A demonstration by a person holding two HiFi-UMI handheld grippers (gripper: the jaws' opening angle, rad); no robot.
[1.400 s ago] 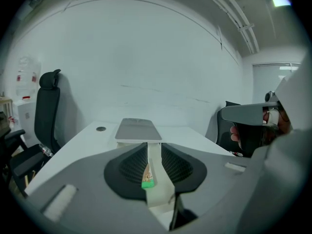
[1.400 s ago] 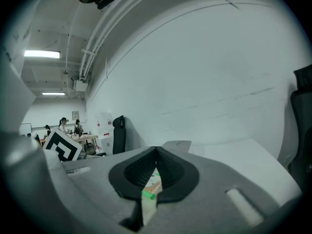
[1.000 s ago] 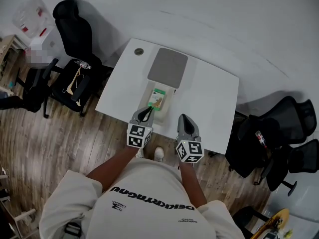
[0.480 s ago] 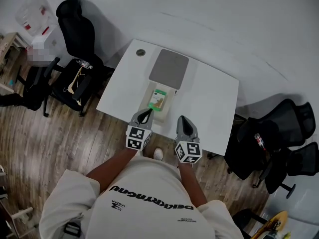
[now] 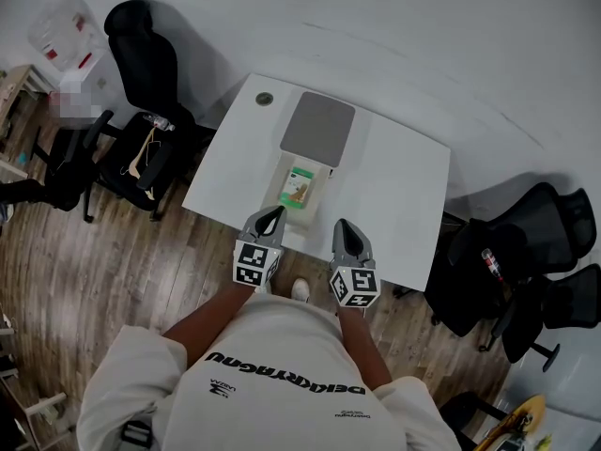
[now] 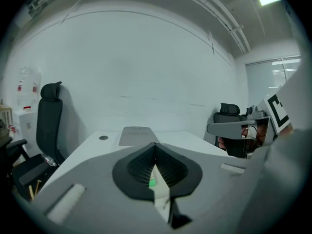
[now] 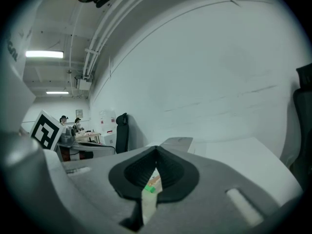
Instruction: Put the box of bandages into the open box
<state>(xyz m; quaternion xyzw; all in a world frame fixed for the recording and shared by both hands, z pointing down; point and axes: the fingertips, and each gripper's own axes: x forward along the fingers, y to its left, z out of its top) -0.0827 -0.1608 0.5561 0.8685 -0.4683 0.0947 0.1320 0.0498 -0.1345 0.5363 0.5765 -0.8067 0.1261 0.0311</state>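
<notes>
Two grippers: left gripper (image 5: 273,212) and right gripper (image 5: 345,225), fingers pressed together on nothing; both held just short of the open box (image 5: 315,212), apparently standing off
Box of bandages (image 5: 300,184): lies flat, seemingly inside the open box; probably already delivered

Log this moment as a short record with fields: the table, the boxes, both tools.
surface: white table
open box: pale open box at mid-table, a gray panel at its far end
contents: green-and-white box of bandages lies inside the open box
left tool: shut, empty, over the table's near edge, short of the open box
right tool: shut, empty, beside the left one
surroundings: black office chairs on both sides, wood floor
</notes>
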